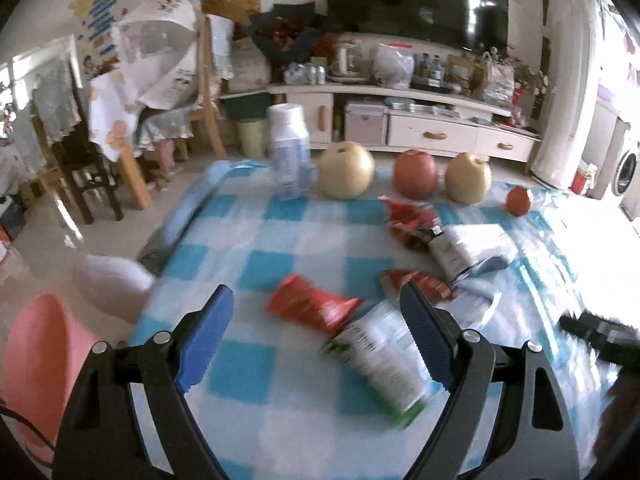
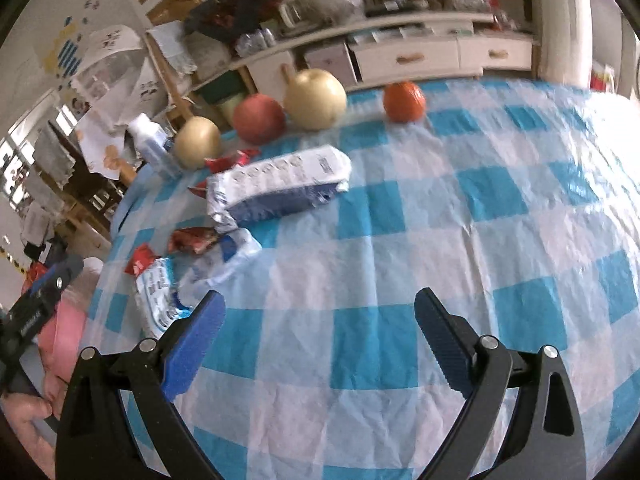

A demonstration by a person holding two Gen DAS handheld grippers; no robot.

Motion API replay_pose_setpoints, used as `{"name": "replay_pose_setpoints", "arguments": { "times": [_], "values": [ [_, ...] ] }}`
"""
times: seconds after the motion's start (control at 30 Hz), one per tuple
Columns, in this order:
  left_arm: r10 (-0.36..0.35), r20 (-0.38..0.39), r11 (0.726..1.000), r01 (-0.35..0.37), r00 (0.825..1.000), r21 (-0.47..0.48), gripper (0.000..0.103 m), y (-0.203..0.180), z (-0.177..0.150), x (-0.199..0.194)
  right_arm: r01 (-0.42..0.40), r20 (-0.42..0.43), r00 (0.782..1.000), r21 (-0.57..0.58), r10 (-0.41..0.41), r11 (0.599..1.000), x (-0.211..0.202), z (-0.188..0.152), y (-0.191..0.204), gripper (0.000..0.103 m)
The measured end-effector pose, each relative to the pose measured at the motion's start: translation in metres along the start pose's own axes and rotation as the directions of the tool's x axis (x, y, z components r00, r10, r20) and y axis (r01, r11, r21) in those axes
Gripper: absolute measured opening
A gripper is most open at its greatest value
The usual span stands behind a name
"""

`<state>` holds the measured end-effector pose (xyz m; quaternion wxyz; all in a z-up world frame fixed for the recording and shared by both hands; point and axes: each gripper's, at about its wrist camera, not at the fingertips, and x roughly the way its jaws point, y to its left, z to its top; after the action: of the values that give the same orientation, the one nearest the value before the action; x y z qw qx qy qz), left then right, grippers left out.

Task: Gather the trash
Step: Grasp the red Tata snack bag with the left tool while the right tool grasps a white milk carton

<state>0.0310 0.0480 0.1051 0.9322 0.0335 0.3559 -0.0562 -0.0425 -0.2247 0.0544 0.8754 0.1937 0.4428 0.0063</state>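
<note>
Left wrist view: my left hand-held gripper (image 1: pixel 316 320) hangs above the surface (image 1: pixel 280 420), which wears a blue-and-white checked cloth; its jaws stand wide apart and grasp nothing; the picture is blurred. Between and just beyond the blue pads lie a red wrapper (image 1: pixel 312 306) at centre and a white-and-green carton (image 1: pixel 380 360) on its side, lower centre-right, the wrapper's right end touching the carton. Right of centre lie a crumpled red packet (image 1: pixel 412 220), a flattened white carton (image 1: pixel 472 250) beside it, and another red wrapper (image 1: pixel 420 282) just below. Along the far edge of the cloth stand a white bottle (image 1: pixel 289 148), a yellow pear (image 1: pixel 346 170), a red apple (image 1: pixel 415 174), a second pear (image 1: pixel 468 178) and a small orange fruit (image 1: pixel 519 201). A pink bin (image 1: pixel 36 360) shows at lower left, off the cloth's edge.

Right wrist view: my right hand-held gripper (image 2: pixel 320 332) hangs over bare checked cloth at lower centre; its jaws are spread wide and empty. The flattened white carton (image 2: pixel 280 188) lies at upper left of centre, with the red packet (image 2: pixel 232 160) behind it and the red wrapper (image 2: pixel 194 240) below it; a crumpled blue-and-white wrapper (image 2: pixel 160 292) lies just beyond my left pad. The left hand-held gripper (image 2: pixel 44 292) enters at the left edge; my hand (image 2: pixel 28 432) grips its handle at lower left.
</note>
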Motion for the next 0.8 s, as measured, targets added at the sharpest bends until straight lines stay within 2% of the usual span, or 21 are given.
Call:
{"name": "replay_pose_setpoints", "arguments": {
  "times": [0.07, 0.17, 0.43, 0.6, 0.77, 0.8],
  "values": [
    [-0.019, -0.013, 1.0, 0.019, 1.0, -0.002, 0.079, -0.014, 0.01, 0.011, -0.032, -0.026, 0.999, 0.019, 0.033, 0.999, 0.003, -0.002, -0.002, 0.095],
    [-0.042, -0.039, 0.999, 0.042, 0.998, 0.003, 0.077, -0.038, 0.024, 0.034, -0.057, -0.043, 0.997, 0.022, 0.058, 0.998, 0.004, -0.004, -0.001, 0.095],
    [-0.032, -0.117, 0.999, 0.033, 0.993, 0.001, 0.074, -0.085, 0.06, 0.108, -0.055, -0.037, 0.998, 0.02, 0.055, 0.998, -0.006, -0.005, -0.011, 0.095],
    [0.019, -0.22, 0.997, -0.002, 0.975, 0.078, 0.074, -0.107, 0.073, 0.154, -0.073, -0.034, 0.997, 0.056, 0.075, 0.996, -0.01, -0.003, -0.023, 0.095],
    [0.055, -0.297, 0.995, -0.028, 0.953, 0.095, 0.074, -0.114, 0.074, 0.186, -0.083, -0.04, 0.996, 0.067, 0.086, 0.994, -0.011, -0.001, -0.03, 0.095],
    [0.062, -0.308, 0.995, -0.032, 0.949, 0.099, 0.069, -0.115, 0.073, 0.19, -0.086, -0.039, 0.995, 0.071, 0.089, 0.994, -0.012, 0.0, -0.032, 0.095]
  ]
}}
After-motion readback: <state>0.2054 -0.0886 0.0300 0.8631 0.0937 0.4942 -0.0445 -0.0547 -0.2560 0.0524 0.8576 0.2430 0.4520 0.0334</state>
